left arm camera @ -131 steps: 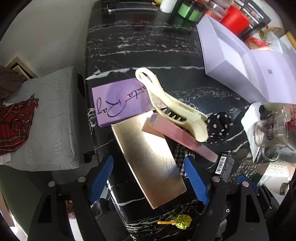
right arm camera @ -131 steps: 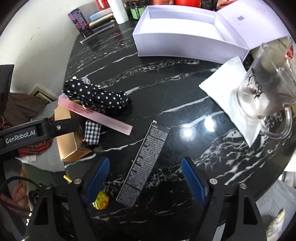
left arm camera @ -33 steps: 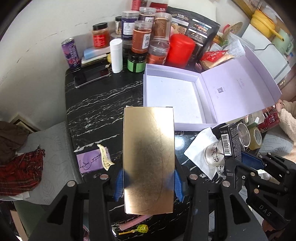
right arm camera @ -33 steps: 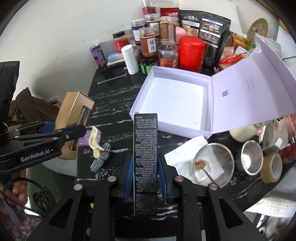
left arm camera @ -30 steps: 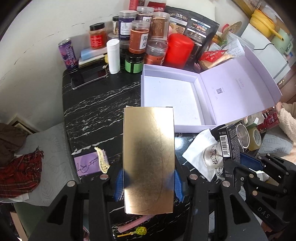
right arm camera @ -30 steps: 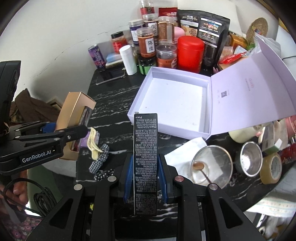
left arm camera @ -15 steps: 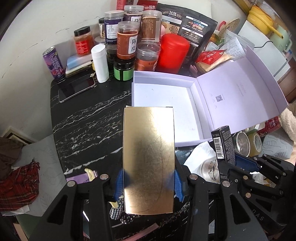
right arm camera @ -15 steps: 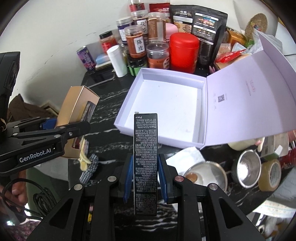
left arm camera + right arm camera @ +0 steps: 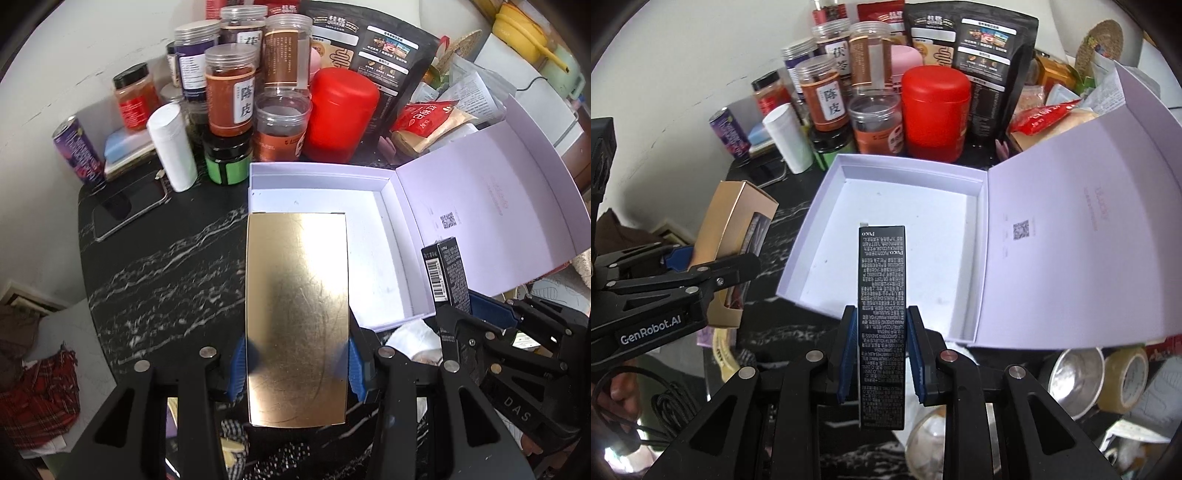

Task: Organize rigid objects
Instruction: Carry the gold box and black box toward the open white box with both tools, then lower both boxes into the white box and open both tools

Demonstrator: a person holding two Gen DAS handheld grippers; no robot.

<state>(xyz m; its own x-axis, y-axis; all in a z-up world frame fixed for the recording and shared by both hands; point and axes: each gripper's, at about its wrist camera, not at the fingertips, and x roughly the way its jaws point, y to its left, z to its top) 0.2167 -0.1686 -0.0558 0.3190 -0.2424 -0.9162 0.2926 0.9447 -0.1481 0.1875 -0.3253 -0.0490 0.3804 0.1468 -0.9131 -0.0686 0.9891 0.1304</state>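
Broadly, everything sits around the lavender box (image 9: 905,229), which lies open on the black marble table (image 9: 159,266) with its lid (image 9: 1082,236) standing up along its right side. Its white floor is bare, walled on four sides, with the near wall low and facing both grippers. Behind its far wall stands a crowded row: a red canister (image 9: 341,114), spice jars (image 9: 231,90), a black pouch (image 9: 380,44) and a white bottle (image 9: 173,146), all close to that wall. Left of the box the tabletop is open dark stone out to a phone (image 9: 129,208) near the table's left edge.

The gold box (image 9: 297,317) is clamped by its long sides in the left gripper (image 9: 297,365), held above the lavender box's near left corner. Its long axis runs away from the camera, its far end over the box's left wall.

The black carton (image 9: 882,325) is pinched between the blue pads (image 9: 849,354) of the right gripper (image 9: 882,356), over the lavender box's near wall. Its long axis points straight ahead, the far end reaching above the white floor.

Right of the lavender box, beyond the lid, sit a metal cup (image 9: 1075,376) and a tape roll (image 9: 1126,376).
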